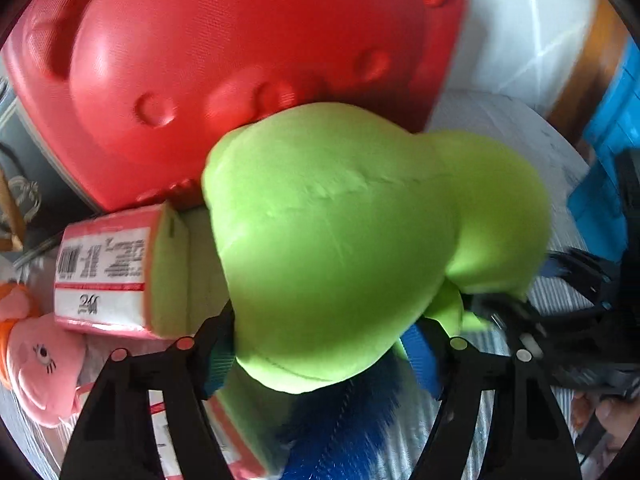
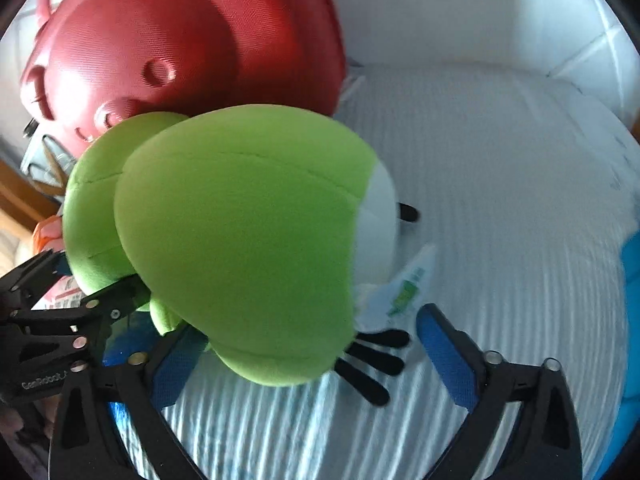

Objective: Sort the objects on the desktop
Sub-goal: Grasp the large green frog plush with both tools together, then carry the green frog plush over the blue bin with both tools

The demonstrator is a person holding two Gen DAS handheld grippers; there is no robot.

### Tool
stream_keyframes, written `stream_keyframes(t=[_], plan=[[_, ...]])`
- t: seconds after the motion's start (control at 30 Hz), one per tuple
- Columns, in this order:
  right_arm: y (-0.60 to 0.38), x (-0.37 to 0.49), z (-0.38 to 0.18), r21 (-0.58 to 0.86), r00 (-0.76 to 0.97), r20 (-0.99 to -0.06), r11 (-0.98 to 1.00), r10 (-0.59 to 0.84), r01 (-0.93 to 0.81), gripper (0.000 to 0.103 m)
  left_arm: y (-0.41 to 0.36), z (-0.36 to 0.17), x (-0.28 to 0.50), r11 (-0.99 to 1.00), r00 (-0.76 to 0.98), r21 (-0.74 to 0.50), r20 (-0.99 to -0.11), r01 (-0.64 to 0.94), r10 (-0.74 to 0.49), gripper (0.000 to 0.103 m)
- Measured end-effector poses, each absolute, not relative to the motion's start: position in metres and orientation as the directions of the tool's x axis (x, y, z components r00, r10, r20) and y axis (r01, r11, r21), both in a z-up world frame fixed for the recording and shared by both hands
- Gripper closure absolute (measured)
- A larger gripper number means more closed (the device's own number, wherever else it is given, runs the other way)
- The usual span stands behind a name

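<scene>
A big green plush toy point(image 1: 340, 240) lies on the striped white bedspread and leans on a red moulded case point(image 1: 240, 60). My left gripper point(image 1: 320, 356) is shut on its lower bulge, blue pads point(image 1: 218, 360) pressed in on both sides. In the right wrist view the same green plush toy point(image 2: 240, 240) shows a white face patch and black strands point(image 2: 372, 364). My right gripper point(image 2: 308, 344) stands open around that end: its left pad is tucked under the plush, and its right pad point(image 2: 448, 356) is clear of it. The left gripper's fingers point(image 2: 116, 292) show at the left.
A pink-and-white printed box point(image 1: 104, 276) lies left of the plush, beside a pink plush with orange hair point(image 1: 36, 364). Something blue and furry point(image 1: 340, 432) lies under the green plush. A paper tag point(image 2: 408, 288) hangs off it. Bedspread point(image 2: 500, 200) stretches right; a blue object point(image 2: 632, 280) sits at the edge.
</scene>
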State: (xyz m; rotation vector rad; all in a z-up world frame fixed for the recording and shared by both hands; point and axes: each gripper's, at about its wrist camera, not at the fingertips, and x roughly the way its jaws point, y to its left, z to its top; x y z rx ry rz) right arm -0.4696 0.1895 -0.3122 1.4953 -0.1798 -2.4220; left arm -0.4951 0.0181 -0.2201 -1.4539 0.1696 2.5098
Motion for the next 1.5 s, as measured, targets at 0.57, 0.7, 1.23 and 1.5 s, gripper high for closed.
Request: stream_keyframes(t=[0.57,0.7,1.23,1.5], plan=[[0.192,-0.372,-0.232,0.197,-0.552,-0.768,-0.940,-0.325,0.279,0.050,0.021,-0.130,-0.384,-0.975,-0.658,0.034,-0.743,-0.220,0.123,0.040],[0.195,-0.332,-0.206,0.176,-0.584,-0.744,-0.938,-0.326,0.299,0.050,0.014,-0.099,-0.346,-0.978,-0.692,0.025,-0.711,-0.206,0.127,0.040],[0.195,-0.201,-0.089,0.150,-0.697,-0.626,-0.931,-0.349,0.332,0.049,0.027,0.008,-0.186,-0.978,-0.810,0.022,-0.564,-0.210,0.161,0.040],[0.222,-0.141,-0.046,0.092,-0.766,-0.570,-0.950,-0.296,0.298,0.049,0.061,0.044,-0.132,-0.968,-0.842,-0.003,-0.492,-0.252,0.221,0.040]])
